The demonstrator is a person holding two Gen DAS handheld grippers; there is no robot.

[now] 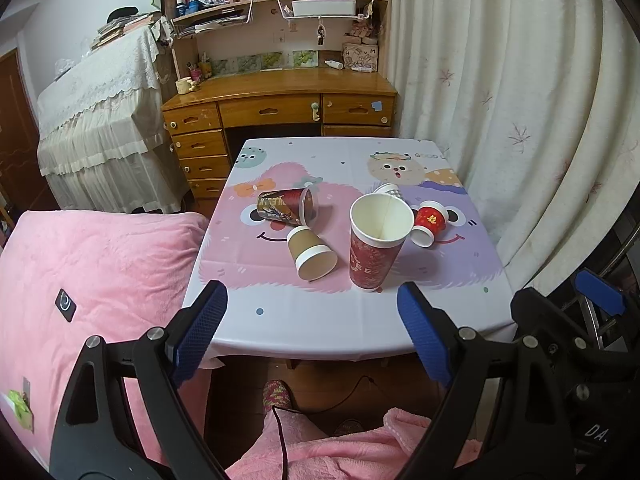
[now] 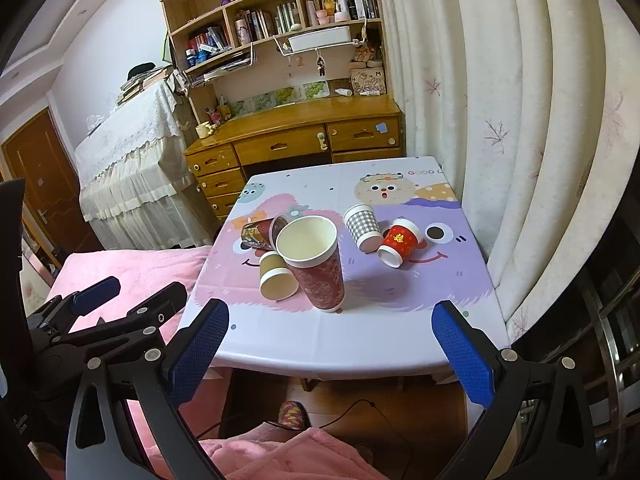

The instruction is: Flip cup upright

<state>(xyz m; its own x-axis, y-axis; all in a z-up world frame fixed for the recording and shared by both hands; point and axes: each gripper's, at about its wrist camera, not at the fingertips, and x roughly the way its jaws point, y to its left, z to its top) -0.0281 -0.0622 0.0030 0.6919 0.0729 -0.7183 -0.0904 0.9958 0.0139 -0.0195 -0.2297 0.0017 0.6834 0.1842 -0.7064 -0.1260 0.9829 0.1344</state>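
Table (image 1: 304,320): one tall red cup (image 1: 374,248) upright near the front edge, four smaller cups on their sides behind it, awaiting righting; left gripper (image 1: 312,336) and right gripper (image 2: 330,348) both wide, empty, held back.

Left gripper (image 1: 312,336): black moulded plastic frame with triangular cut-outs, silver round pivot screws behind the fingers, royal-blue textured rubber pads (image 1: 202,332) on the inner finger faces. White letters "DA." were printed on the black body outboard of its right finger. Right gripper (image 2: 330,354): same black frame, silver screws, blue pads (image 2: 464,354). Below the fingers showed a fluffy pink fleece garment (image 2: 280,456) and a pink-green knitted slipper (image 1: 276,394).
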